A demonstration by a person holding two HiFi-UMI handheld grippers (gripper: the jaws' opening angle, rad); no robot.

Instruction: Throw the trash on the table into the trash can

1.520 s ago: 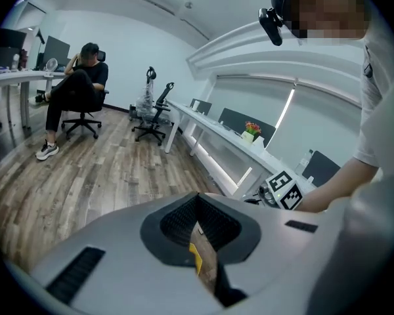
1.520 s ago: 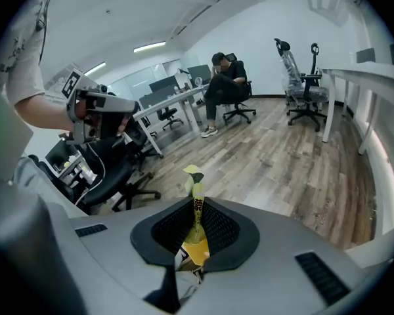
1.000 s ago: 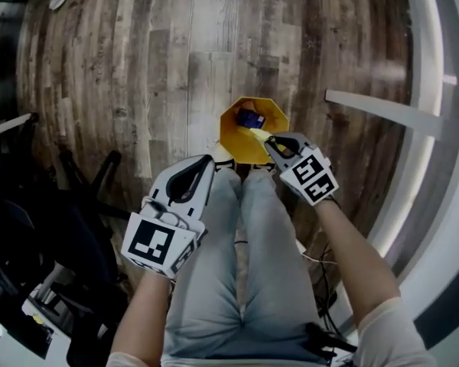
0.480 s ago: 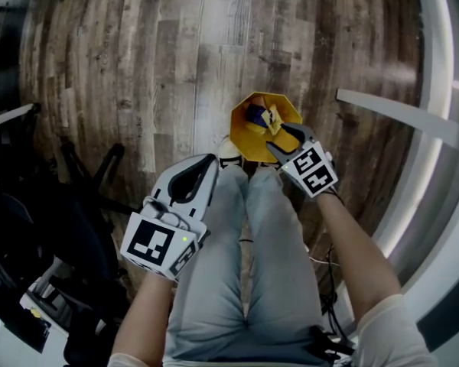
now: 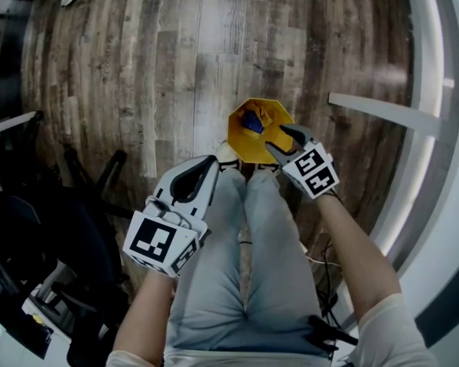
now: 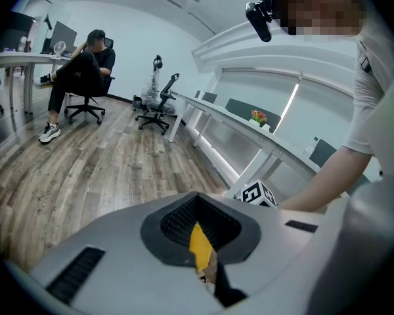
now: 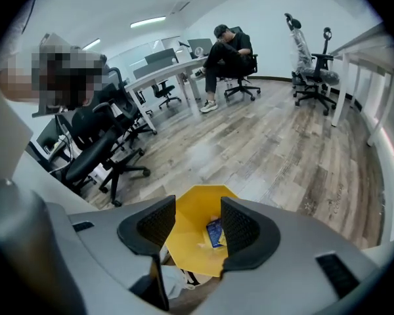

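Letting go over the yellow can

The right gripper (image 7: 197, 207) has its jaws spread, and they have just been opening. Nothing stands between the pads. Straight below the gap, just past the tips, sits the yellow trash can (image 7: 187, 231), its mouth facing up at the tool. Inside it, under the gripper's right-hand pad, lies a blue packet (image 7: 215, 231) with a couple of pale scraps beside it (too small to name). So the trash is in the can, not in the tool. By my reading, the drop step for this piece is done.

To this gripper's left, and further back from the can, the left gripper (image 5: 211, 161) has its tips pressed together. I see nothing pinched there. A yellow sliver shows through the hollow behind its tips, most likely the can beyond, though I can't be sure. Both tools hang above the person's legs (image 5: 245, 235), with wooden floor (image 5: 176, 67) all round the can.

The next move, as I judge it, is to lift the right gripper clear of the rim and swing it toward the table, which I cannot pick out here, to find the next piece. Keeping the jaws spread on the way would save a motion at the pick.
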